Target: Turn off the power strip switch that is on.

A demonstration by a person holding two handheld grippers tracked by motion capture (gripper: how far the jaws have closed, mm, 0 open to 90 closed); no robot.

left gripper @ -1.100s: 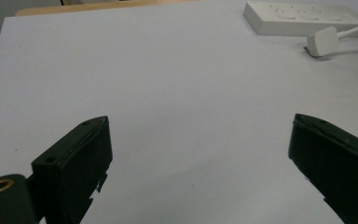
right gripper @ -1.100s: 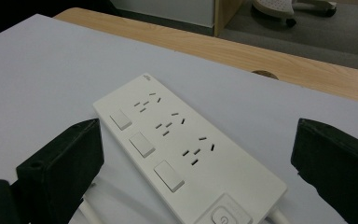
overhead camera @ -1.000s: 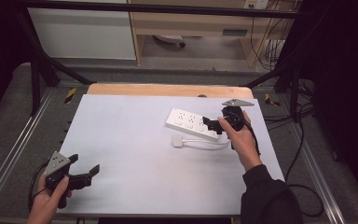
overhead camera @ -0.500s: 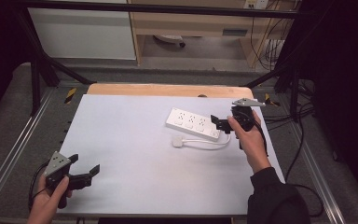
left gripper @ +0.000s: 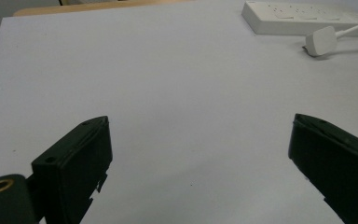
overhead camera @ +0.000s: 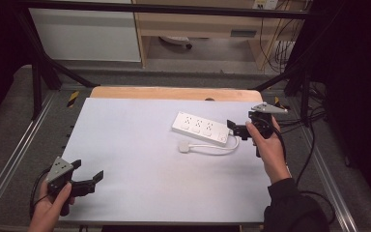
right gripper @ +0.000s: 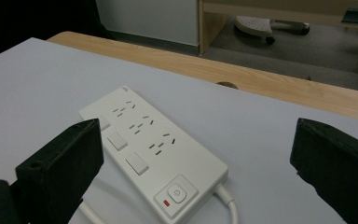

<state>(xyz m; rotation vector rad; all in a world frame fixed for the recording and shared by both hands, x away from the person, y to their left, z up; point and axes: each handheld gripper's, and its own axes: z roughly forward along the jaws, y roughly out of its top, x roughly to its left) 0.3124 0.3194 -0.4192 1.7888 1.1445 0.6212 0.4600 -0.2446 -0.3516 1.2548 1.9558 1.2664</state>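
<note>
Jaws of the right gripper (overhead camera: 235, 128) gape wide and empty beside the near end of the long power strip (overhead camera: 201, 128), far from the left gripper (overhead camera: 86, 177).

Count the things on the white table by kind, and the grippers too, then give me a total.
Power strip: 1
Plug on its white cable: 1
Grippers: 2, the left gripper and the right gripper, both open and holding nothing
Total: 4
</note>
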